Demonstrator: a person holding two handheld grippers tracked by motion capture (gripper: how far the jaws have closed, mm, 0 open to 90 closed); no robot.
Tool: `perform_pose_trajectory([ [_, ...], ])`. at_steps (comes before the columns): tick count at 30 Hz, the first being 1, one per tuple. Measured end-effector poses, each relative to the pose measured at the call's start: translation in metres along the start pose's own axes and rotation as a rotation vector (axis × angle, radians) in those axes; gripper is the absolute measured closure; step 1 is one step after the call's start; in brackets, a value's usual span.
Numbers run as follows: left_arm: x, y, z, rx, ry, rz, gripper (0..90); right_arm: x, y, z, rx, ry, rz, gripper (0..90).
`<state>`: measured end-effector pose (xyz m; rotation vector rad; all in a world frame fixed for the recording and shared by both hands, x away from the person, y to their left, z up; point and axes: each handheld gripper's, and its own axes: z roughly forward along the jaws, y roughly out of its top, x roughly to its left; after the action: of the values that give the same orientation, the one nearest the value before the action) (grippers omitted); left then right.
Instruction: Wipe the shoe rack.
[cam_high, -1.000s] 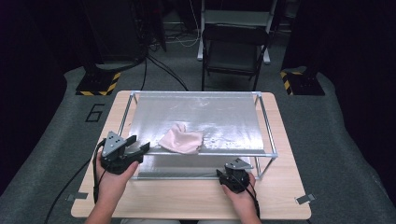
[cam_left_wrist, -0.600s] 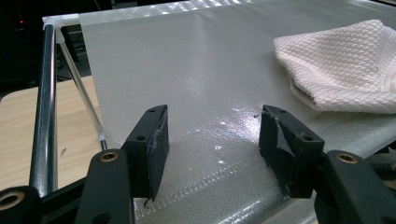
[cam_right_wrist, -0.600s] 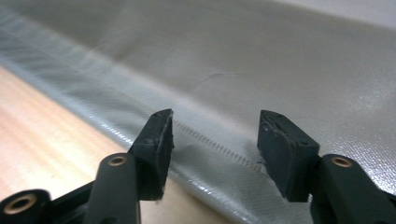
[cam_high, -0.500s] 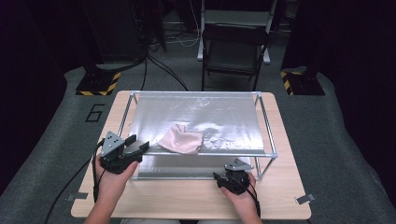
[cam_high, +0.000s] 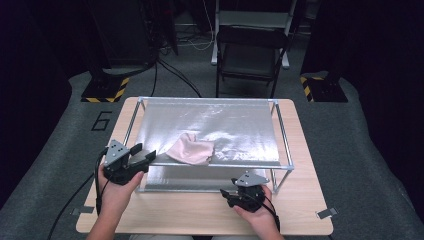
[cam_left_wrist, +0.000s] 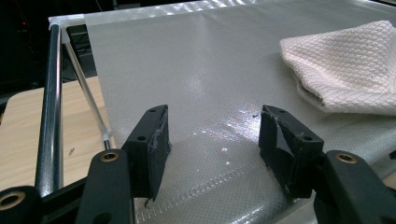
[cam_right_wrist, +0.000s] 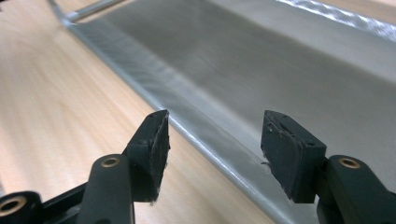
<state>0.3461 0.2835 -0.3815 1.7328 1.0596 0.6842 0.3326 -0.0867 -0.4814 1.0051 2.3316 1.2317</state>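
The left tongs (cam_high: 142, 156) sit at the near left corner of a metal frame (cam_high: 283, 137) that carries a taut silvery sheet (cam_high: 220, 125), their tips reaching over the sheet's near edge. In the left gripper view the left tongs (cam_left_wrist: 212, 135) stand well apart with nothing between them, only bare sheet (cam_left_wrist: 187, 70) under the gap. The frame's dark rail (cam_left_wrist: 50, 102) runs up along their left side.

A pale pink cloth (cam_high: 191, 149), quilted in a small diamond weave, lies crumpled on the sheet just ahead and to the right of the left tongs, not touching them. In the left gripper view the cloth (cam_left_wrist: 345, 65) sits beyond the right-hand tip, its folded edge turned toward the tongs.

The right tongs (cam_high: 229, 194) hang near the front of the frame, over the wooden surface (cam_high: 300, 210), well apart from the cloth. In the right gripper view the right tongs (cam_right_wrist: 215, 140) have just been opening and now stand wide with nothing between them. The sheet's lower edge (cam_right_wrist: 210, 135) runs slantwise under the gap; the picture is blurred, so whether the tips touch it cannot be told. The surface (cam_right_wrist: 60, 93) lies to their left.
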Motion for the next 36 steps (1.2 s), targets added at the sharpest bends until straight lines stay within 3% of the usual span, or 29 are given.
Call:
perform_pose_trajectory([
  [7, -0.006, 0.004, -0.003, 0.015, 0.027, 0.012, 42.9, 0.013, 0.016, -0.014, -0.023, 0.078, -0.019, 38.5],
  [10, -0.008, 0.005, -0.004, 0.015, -0.002, 0.011, 40.0, 0.017, 0.022, -0.018, -0.023, 0.108, -0.019, 38.8],
  [15, -0.007, 0.004, -0.002, 0.023, -0.013, -0.002, 38.8, 0.019, 0.029, -0.024, -0.024, 0.152, -0.025, 40.1],
  [23, -0.008, 0.0, -0.001, -0.001, 0.005, -0.013, 40.6, 0.021, 0.039, -0.039, -0.057, 0.218, -0.078, 41.2],
  [25, -0.008, 0.0, -0.001, -0.001, 0.008, -0.012, 40.8, 0.022, 0.044, -0.045, -0.072, 0.255, -0.094, 42.4],
  [31, -0.007, 0.001, 0.0, 0.006, -0.001, -0.017, 40.8, 0.023, 0.069, -0.065, -0.135, 0.342, -0.111, 47.4],
  [36, -0.007, 0.0, 0.0, 0.005, -0.001, -0.015, 40.8, 0.02, 0.095, -0.077, -0.167, 0.349, -0.135, 45.8],
])
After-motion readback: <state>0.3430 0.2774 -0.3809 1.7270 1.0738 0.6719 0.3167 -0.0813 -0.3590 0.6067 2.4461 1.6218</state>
